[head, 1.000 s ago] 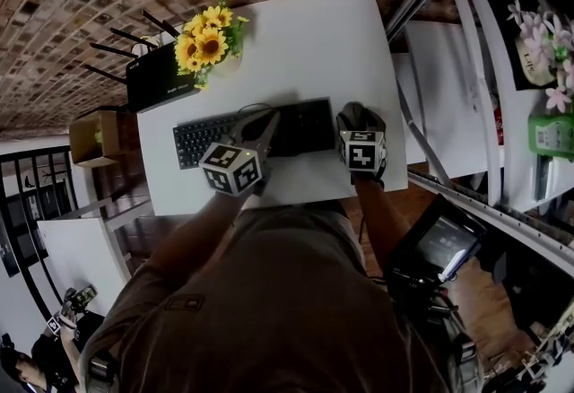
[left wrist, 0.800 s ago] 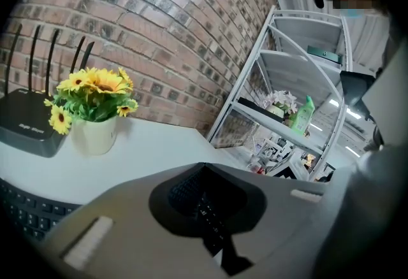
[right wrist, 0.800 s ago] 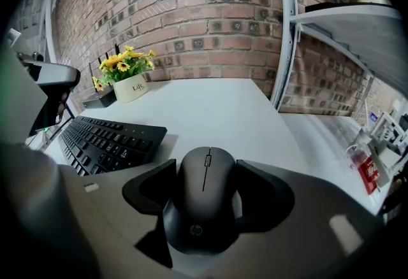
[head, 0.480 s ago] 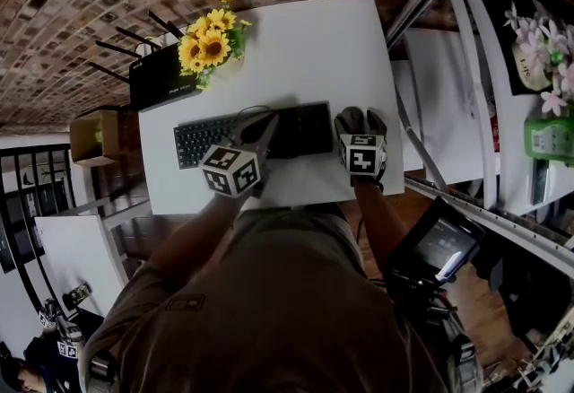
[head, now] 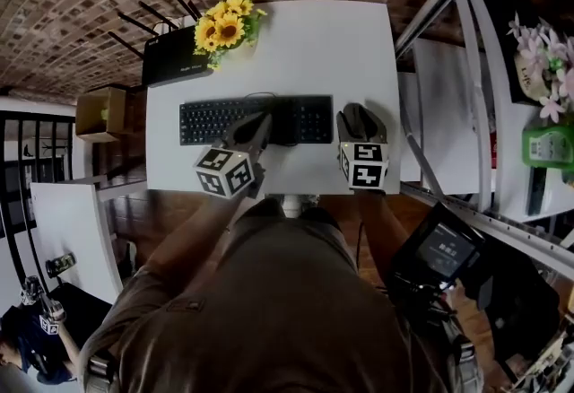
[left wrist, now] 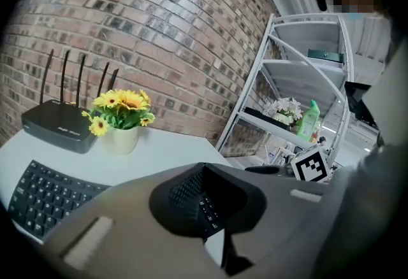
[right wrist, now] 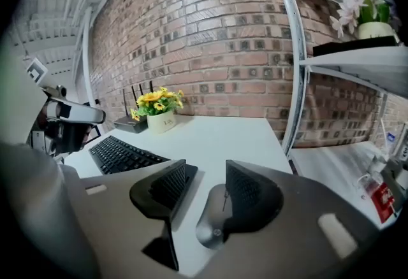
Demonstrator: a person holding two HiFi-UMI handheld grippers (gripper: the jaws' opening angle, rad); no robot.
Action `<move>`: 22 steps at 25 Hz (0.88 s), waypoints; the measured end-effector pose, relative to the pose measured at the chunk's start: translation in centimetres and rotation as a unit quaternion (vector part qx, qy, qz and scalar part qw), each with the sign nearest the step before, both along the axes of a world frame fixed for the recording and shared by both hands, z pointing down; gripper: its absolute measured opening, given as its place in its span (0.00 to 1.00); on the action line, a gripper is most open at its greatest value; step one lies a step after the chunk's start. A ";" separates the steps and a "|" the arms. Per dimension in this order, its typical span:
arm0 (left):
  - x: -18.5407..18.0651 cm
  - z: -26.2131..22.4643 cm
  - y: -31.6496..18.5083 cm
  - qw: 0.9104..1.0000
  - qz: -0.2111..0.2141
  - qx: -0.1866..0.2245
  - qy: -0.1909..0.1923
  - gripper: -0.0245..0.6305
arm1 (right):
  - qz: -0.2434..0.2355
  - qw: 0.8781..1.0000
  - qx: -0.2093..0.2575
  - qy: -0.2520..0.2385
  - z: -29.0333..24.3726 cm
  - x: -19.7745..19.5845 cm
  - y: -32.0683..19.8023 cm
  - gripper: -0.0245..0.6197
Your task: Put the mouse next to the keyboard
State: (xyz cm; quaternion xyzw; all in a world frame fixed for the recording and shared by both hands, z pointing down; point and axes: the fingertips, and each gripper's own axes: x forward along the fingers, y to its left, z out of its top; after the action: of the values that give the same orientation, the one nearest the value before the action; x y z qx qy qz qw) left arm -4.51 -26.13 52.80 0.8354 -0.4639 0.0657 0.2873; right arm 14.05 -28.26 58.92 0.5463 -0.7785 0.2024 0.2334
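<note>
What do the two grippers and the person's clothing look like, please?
The left gripper and the right gripper each have a grey body and a claw of two wedge-shaped jaws lined with dark ribbed pads. A cube with black-and-white square markers sits on each. The person wears a brown top.

A grey, rounded mouse [right wrist: 213, 217] is lying flat on the white table [right wrist: 223, 134], its wheel end pointing away from the person. A black keyboard [head: 256, 120] is lying flat across the table's middle. The mouse is sitting just off its right end, not touching it.
</note>
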 end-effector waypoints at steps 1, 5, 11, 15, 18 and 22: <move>-0.3 -0.1 0.4 1.000 -0.004 0.002 -0.001 0.03 | -0.004 1.000 0.006 -0.002 -0.5 -0.4 0.3 0.35; -1.5 -0.6 2.2 1.000 -0.009 0.010 -0.002 0.03 | -0.012 1.000 0.018 -0.011 -1.9 -2.0 2.3 0.30; -2.8 -2.4 5.1 0.999 0.003 0.044 0.011 0.03 | -0.016 0.999 0.031 -0.014 -3.8 -4.9 6.1 0.21; -4.5 -2.8 8.2 0.998 0.008 0.055 0.020 0.03 | -0.021 0.999 0.043 -0.011 -5.0 -7.7 9.5 0.17; -6.0 -2.6 11.0 0.998 0.008 0.056 0.026 0.03 | -0.024 0.999 0.049 -0.006 -5.7 -9.6 12.6 0.14; -7.8 -2.6 14.8 0.998 0.014 0.061 0.032 0.03 | -0.020 0.998 0.055 -0.003 -6.3 -11.6 16.8 0.11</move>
State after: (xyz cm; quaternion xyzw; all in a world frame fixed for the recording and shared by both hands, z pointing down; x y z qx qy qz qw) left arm -12.30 -11.32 50.20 0.8595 -0.4458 0.0143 0.2495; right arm 2.40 -11.50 52.62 0.5418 -0.7999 0.1566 0.2050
